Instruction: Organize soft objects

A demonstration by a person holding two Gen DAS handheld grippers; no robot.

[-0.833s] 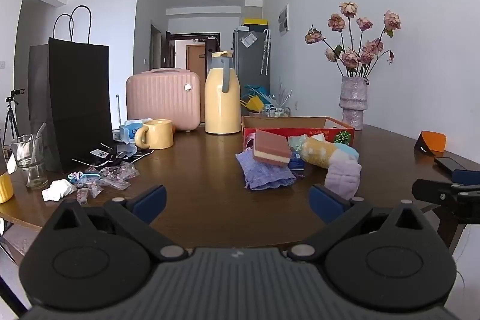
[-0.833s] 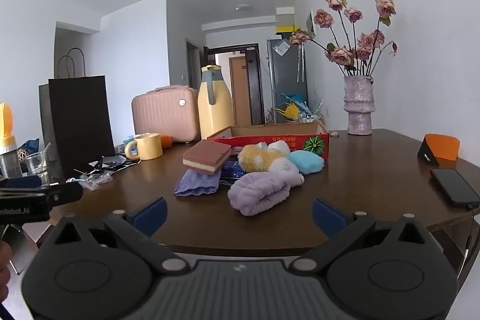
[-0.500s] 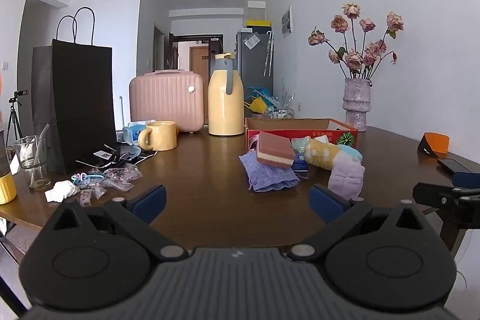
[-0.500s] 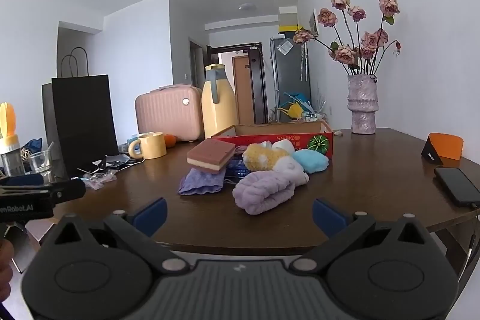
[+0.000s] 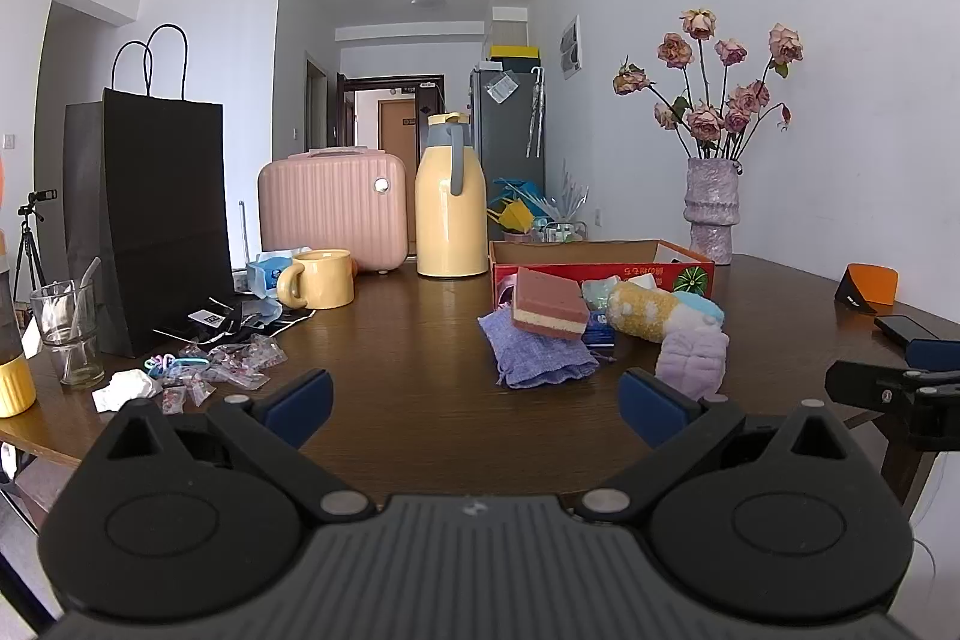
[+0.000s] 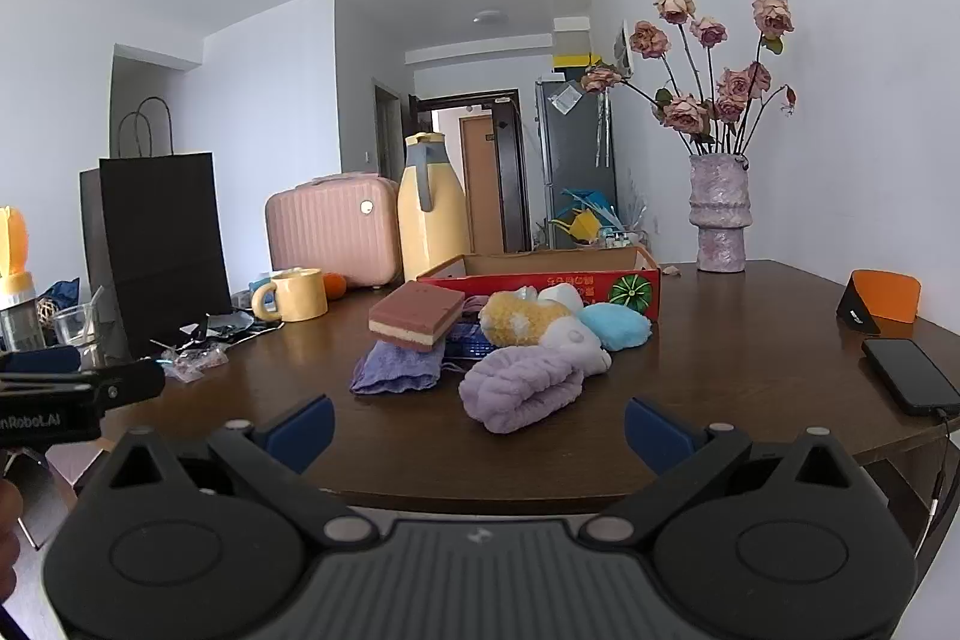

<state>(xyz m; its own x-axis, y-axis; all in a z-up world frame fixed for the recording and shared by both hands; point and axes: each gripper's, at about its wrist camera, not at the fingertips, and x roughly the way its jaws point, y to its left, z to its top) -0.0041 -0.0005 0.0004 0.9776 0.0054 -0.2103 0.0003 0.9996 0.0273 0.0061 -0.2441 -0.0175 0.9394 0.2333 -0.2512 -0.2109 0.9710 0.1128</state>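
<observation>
Soft pile before the red cardboard box
We hold left gripper and right gripper wide open, empty; fluffy lilac headband, blocky two-layer sponge on blue woven cloth.

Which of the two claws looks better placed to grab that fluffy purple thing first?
Probably the right gripper: the purple fluffy roll lies straight ahead between its open fingers. For the left gripper, also open, it sits off to the right side.

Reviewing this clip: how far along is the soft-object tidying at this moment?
Nothing looks done yet. The sponge, purple cloth, yellow plush, blue plush and lavender fluffy band all lie on the table in front of the red box. Nothing is in hand: left tongs and right tongs are open and empty, short of the pile. All the sorting remains.
</observation>
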